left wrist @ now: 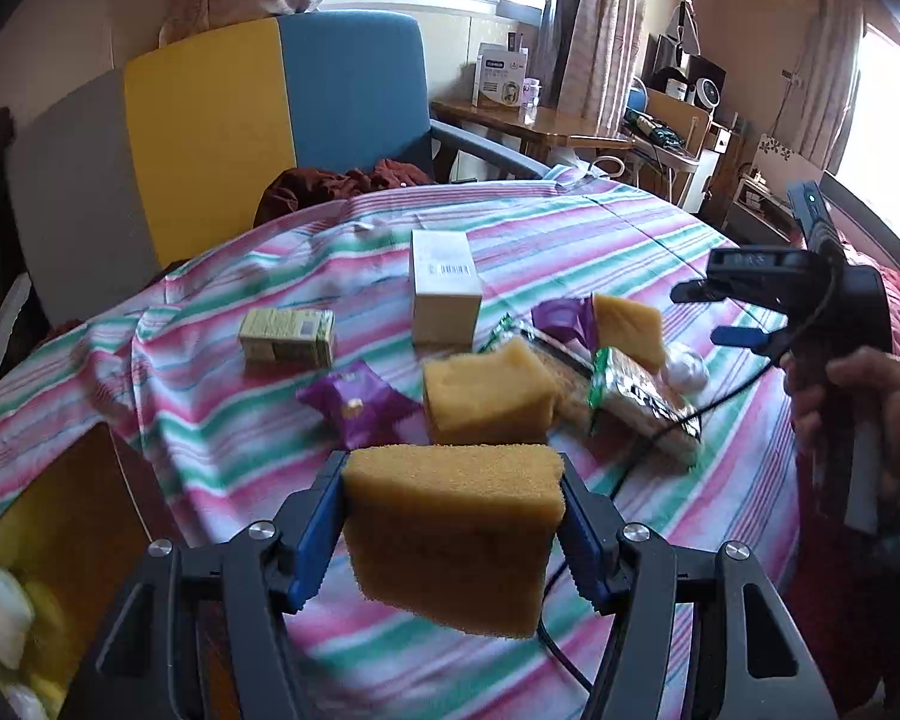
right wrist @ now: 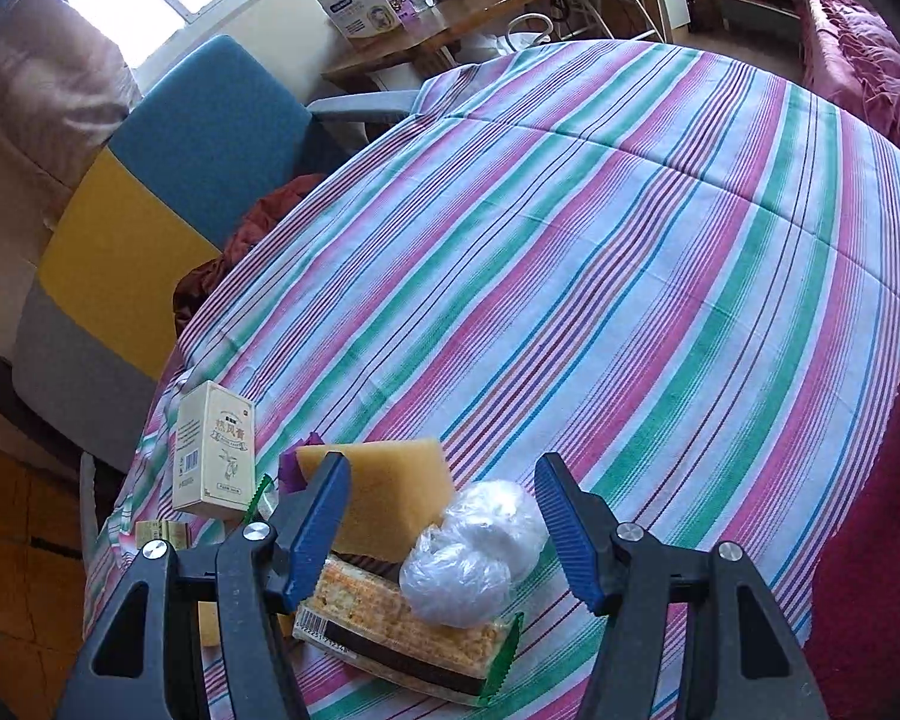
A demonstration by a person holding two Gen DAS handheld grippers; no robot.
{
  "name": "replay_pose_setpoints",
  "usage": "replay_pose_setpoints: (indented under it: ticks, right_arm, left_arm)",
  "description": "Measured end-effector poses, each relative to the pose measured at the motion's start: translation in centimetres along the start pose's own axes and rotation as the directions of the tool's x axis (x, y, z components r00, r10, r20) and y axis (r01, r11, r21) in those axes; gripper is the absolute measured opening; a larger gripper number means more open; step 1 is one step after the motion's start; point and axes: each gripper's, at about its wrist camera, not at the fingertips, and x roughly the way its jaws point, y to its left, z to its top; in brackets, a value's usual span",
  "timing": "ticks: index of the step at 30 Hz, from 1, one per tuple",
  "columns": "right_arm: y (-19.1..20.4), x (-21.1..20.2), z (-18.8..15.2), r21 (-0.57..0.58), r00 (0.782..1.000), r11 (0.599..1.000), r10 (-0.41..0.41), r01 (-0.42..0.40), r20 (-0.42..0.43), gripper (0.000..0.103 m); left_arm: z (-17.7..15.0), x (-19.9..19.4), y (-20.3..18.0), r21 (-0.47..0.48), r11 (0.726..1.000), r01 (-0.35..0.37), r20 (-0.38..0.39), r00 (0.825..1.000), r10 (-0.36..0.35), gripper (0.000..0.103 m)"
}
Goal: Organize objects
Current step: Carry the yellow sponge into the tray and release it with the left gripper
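My left gripper (left wrist: pixel 453 516) is shut on a yellow sponge (left wrist: pixel 450 546) and holds it above the striped tablecloth (left wrist: pixel 570 240). Two more sponges (left wrist: pixel 486 402) (left wrist: pixel 627 327) lie ahead among purple packets (left wrist: pixel 360 402), cracker packets (left wrist: pixel 642 405) and a white plastic ball (left wrist: pixel 687 372). My right gripper (right wrist: pixel 441 480) is open and hovers over a sponge (right wrist: pixel 390 492), the plastic ball (right wrist: pixel 480 546) and a cracker packet (right wrist: pixel 390 630), its pads gripping none of them. In the left wrist view the right gripper (left wrist: pixel 708 313) is at the right, held by a hand (left wrist: pixel 858 390).
A tall white box (left wrist: pixel 444 288) (right wrist: pixel 213 450) and a small green box (left wrist: pixel 288 336) stand on the cloth. An open cardboard box (left wrist: pixel 24 588) with yellow and white items sits low at the left. A blue, yellow and grey chair (left wrist: pixel 210 138) is behind the table. A black cable (left wrist: pixel 660 438) crosses the cloth.
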Motion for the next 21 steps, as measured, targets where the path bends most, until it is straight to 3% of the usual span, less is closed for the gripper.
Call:
replay_pose_setpoints:
  ticks: [4, 8, 10, 14, 17, 21]
  right_arm:
    - [3.3, -0.3, -1.1, -0.166, 0.994, 0.980, 0.110, -0.112, -0.022, 0.065]
    - [7.0, 2.3, -4.2, -0.345, 0.970, 0.921, 0.114, -0.183, -0.213, 0.065]
    - [7.4, 3.1, -5.2, -0.391, 0.969, 0.908, 0.057, -0.150, -0.240, 0.064]
    - [5.0, 3.4, -4.0, -0.333, 0.978, 0.941, -0.009, -0.062, -0.209, 0.065]
    - [2.6, 4.7, -3.3, -0.251, 0.966, 0.968, -0.095, 0.033, -0.239, 0.067]
    - [2.0, 4.2, -2.7, -0.198, 0.969, 0.980, -0.034, -0.015, -0.243, 0.067]
  left_arm:
    - [-3.2, -1.1, -0.7, -0.049, 0.998, 0.028, -0.031, 0.999, -0.030, 0.065]
    - [-4.9, -3.0, -0.9, -0.078, 0.996, 0.051, -0.019, 0.998, -0.053, 0.065]
    - [-5.0, -4.0, -0.9, -0.079, 0.996, 0.048, -0.001, 0.999, -0.048, 0.065]
    - [-5.0, -5.6, -0.8, -0.080, 0.996, 0.044, 0.034, 0.999, -0.041, 0.065]
    - [-5.5, -6.2, -0.7, -0.088, 0.996, 0.035, 0.044, 0.999, -0.031, 0.065]
    - [-6.3, -6.8, -0.1, -0.113, 0.993, 0.029, 0.049, 0.999, -0.023, 0.065]
